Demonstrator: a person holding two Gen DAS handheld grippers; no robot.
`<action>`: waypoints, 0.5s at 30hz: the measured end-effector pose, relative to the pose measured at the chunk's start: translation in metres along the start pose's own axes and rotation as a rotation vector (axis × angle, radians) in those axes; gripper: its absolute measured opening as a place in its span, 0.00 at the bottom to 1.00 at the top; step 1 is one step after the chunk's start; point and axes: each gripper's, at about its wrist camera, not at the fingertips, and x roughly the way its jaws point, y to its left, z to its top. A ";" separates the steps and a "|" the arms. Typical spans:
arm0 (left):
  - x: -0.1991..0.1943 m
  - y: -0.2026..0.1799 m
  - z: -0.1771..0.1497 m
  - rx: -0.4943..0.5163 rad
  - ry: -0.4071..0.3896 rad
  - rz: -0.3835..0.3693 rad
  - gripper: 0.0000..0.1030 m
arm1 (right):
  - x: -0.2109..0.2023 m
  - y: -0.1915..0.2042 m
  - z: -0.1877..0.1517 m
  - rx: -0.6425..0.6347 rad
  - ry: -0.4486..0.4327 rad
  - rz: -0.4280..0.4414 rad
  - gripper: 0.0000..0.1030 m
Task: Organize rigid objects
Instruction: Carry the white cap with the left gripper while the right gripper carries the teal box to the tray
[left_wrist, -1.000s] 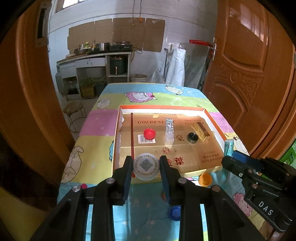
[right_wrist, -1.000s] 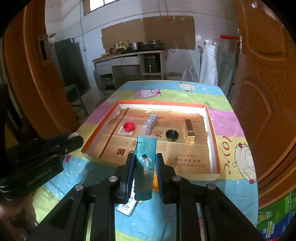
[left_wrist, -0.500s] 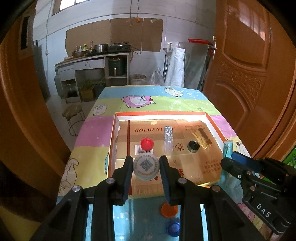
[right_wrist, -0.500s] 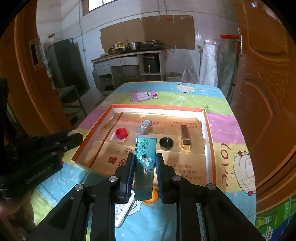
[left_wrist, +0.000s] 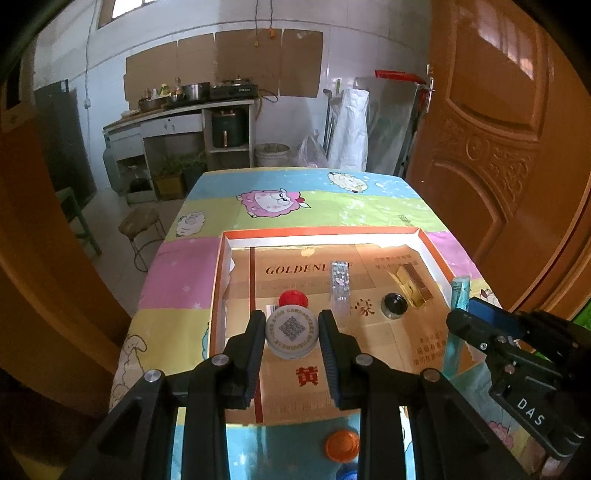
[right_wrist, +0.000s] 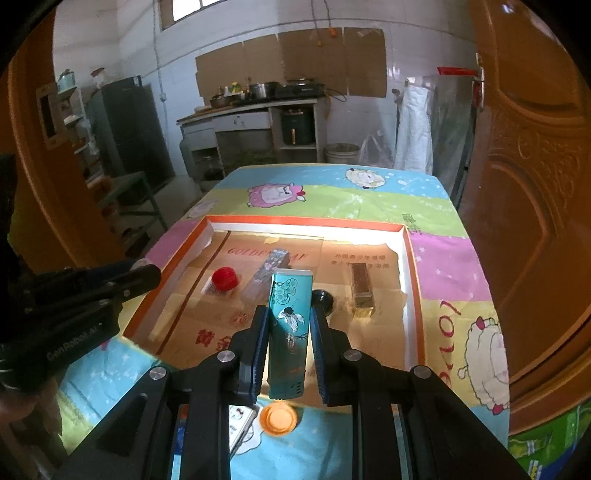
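Left claw (left_wrist: 291, 334) grips a round white cap (left_wrist: 291, 333) with a square code printed on its top, its two pads pressing the cap's sides. It holds the cap above the near left part of a shallow cardboard tray (left_wrist: 436, 254) with orange rims, which lies on the table (left_wrist: 325, 210) under a bright cartoon-sheep cloth. Right claw (right_wrist: 289, 334) is clamped on a tall teal box (right_wrist: 289, 332) printed with a white crane, held upright, its top edge sticking out past the fingertips and its lower end hanging below the pads. That box sits over the tray's near edge.

Inside the tray, a red cap (left_wrist: 293, 298) lies toward the left side, just beyond the white cap. A clear patterned tube (left_wrist: 340, 291) lies lengthwise near the middle. A small black round lid (left_wrist: 394, 305) rests right of it, and a gold box (left_wrist: 413, 290) lies just beside the lid, toward the tray's right wall. All four are apart from each other except the lid and gold box, which are close; whether they touch cannot be told.

On the cloth at the near edge of the table, outside the tray, an orange cap (right_wrist: 277, 418) lies flat, with a white packet (right_wrist: 240, 428) just to its left, partly hidden by the right claw's frame.
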 end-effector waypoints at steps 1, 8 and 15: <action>0.003 0.001 0.002 -0.001 0.001 -0.002 0.29 | 0.003 -0.002 0.002 0.003 0.001 0.000 0.22; 0.018 0.005 0.017 -0.001 0.008 -0.003 0.29 | 0.021 -0.013 0.016 0.023 0.013 0.016 0.22; 0.039 0.009 0.034 -0.006 0.027 -0.005 0.29 | 0.041 -0.019 0.032 0.016 0.014 0.007 0.22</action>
